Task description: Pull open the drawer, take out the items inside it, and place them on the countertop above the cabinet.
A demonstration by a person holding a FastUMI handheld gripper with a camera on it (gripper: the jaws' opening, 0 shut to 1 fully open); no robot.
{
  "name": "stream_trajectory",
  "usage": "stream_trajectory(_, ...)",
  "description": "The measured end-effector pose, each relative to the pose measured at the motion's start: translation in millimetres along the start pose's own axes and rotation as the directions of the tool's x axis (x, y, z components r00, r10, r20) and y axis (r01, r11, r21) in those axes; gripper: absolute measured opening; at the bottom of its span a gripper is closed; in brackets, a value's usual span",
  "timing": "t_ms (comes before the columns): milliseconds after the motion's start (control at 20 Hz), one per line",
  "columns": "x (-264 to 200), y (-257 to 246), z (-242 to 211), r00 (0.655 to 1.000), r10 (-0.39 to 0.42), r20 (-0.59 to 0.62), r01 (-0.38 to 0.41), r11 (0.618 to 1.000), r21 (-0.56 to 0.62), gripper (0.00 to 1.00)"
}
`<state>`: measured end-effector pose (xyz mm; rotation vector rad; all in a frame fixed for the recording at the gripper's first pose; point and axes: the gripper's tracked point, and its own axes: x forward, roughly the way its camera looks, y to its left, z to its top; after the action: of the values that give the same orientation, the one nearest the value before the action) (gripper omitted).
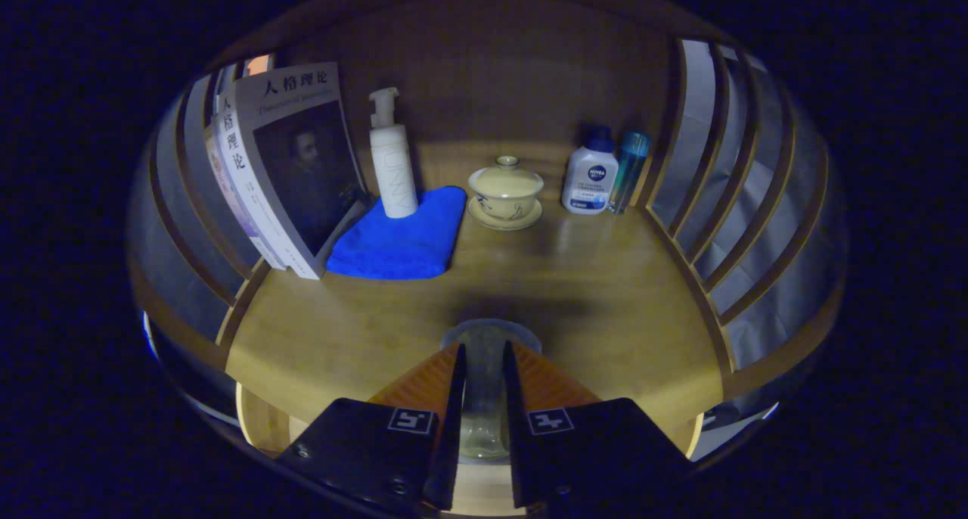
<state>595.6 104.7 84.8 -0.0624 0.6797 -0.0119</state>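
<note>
My gripper (484,356) is shut on a clear glass cup (484,413), which stands upright between the two fingers. The cup's round rim shows just past the fingertips, over the front part of the wooden countertop (590,292). I cannot tell whether the cup's base touches the wood. The countertop's front edge runs under the fingers. The drawer is hidden below.
At the back of the countertop stand leaning books (291,171), a white pump bottle (392,156) on a folded blue cloth (401,239), a lidded tea bowl on a saucer (505,194), a white bottle (590,175) and a teal bottle (628,171). Slatted side rails (726,201) close both ends.
</note>
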Motion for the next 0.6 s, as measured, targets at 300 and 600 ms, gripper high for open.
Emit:
stream_trajectory(300,-1.6,4.9,1.3,0.995,0.02,0.099,-0.023,0.999,0.027,0.44)
stream_trajectory(600,-26.7,5.7,11.2,0.97,0.007,0.242,-0.01,1.0,0.012,0.58)
